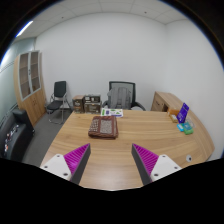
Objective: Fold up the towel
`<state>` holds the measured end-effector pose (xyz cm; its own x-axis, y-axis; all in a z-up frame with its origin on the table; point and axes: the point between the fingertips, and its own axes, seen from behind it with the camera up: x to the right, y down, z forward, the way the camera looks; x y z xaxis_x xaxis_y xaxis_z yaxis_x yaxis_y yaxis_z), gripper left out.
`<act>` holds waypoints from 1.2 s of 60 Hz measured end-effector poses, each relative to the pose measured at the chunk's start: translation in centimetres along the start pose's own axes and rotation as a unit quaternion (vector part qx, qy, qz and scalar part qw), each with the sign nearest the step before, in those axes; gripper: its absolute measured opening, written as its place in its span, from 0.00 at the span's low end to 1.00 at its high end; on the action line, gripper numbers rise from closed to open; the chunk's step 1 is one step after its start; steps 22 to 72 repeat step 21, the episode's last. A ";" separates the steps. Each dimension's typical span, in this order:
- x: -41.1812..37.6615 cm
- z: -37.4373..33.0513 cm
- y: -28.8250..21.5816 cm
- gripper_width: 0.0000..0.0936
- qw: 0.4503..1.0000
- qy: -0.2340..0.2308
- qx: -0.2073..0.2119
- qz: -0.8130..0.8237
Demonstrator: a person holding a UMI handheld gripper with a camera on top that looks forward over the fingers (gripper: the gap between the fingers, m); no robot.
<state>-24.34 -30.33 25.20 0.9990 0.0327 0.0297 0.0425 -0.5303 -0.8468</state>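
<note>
Gripper view shows us at the approach step: our gripper hangs released above the table, the folded towel lies well beyond its fingers, so next we judge a reach forward and down.

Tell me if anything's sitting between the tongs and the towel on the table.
Nothing visible blocks the way. The tongs are open, and only bare table lies between them and the folded reddish towel ahead. The purple item sits off to the side, clear of the path.
</note>
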 end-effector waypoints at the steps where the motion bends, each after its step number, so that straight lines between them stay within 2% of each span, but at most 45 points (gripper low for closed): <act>1: -0.1 -0.6 0.3 0.92 1.000 0.001 0.000 0.000; 21: -0.6 -6.5 0.9 0.92 1.000 0.013 0.026 -0.003; 72: -0.6 -6.5 0.9 0.92 1.000 0.013 0.026 -0.003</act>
